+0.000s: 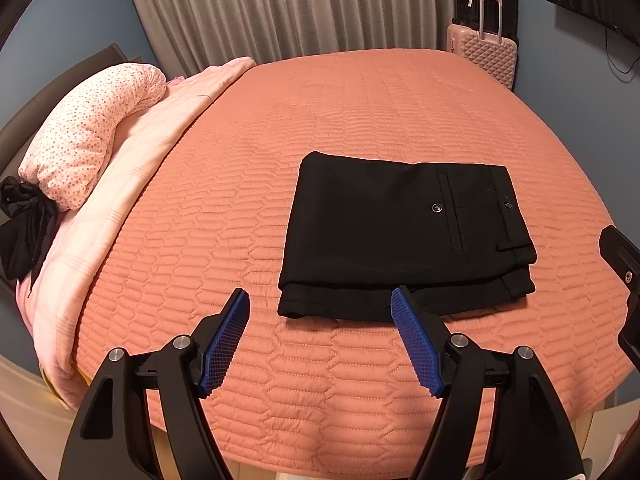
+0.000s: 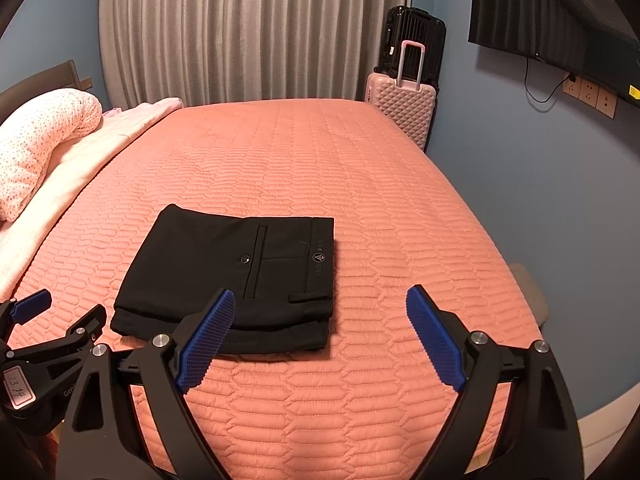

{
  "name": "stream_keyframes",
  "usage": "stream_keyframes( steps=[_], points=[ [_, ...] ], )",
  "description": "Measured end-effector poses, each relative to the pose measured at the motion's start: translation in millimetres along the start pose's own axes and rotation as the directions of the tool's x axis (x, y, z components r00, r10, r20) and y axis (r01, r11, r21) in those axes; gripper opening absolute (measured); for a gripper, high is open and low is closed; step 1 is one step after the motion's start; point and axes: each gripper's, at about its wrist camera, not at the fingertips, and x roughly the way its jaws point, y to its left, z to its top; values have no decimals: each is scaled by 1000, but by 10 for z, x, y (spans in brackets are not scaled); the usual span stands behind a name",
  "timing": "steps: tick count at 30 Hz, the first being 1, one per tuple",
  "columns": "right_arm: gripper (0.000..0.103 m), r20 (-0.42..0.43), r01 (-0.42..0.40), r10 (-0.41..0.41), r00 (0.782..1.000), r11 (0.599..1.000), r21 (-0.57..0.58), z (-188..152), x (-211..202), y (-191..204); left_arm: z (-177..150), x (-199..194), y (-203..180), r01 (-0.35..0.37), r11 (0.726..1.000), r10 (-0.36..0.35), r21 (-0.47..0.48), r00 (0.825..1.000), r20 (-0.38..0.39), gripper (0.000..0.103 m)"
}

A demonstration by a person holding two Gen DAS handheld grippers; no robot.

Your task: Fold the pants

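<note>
Black pants [image 1: 404,236] lie folded into a compact rectangle on the orange quilted bed [image 1: 320,120], back pocket and button up. They also show in the right wrist view [image 2: 236,276]. My left gripper [image 1: 320,296] is open and empty, held above the bed's near edge just in front of the pants. My right gripper [image 2: 320,294] is open and empty, in front of the pants' right near corner. The left gripper's body shows at the left edge of the right wrist view [image 2: 36,360].
A spotted pink pillow [image 1: 88,132] and a pale pink blanket [image 1: 132,184] lie along the bed's left side, with a black cloth [image 1: 24,224] beside them. A pink suitcase [image 2: 404,108] and a black one stand at the far right corner. A TV [image 2: 560,12] hangs on the right wall.
</note>
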Motion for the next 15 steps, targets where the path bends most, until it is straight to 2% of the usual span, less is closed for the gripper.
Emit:
stream_keyframes(
  steps=[15],
  points=[
    [87,1,9,-9,1000,1000,-7,-26,-30,29,-7,2,15,7,1000,-7,-7,1000,0,71]
  ],
)
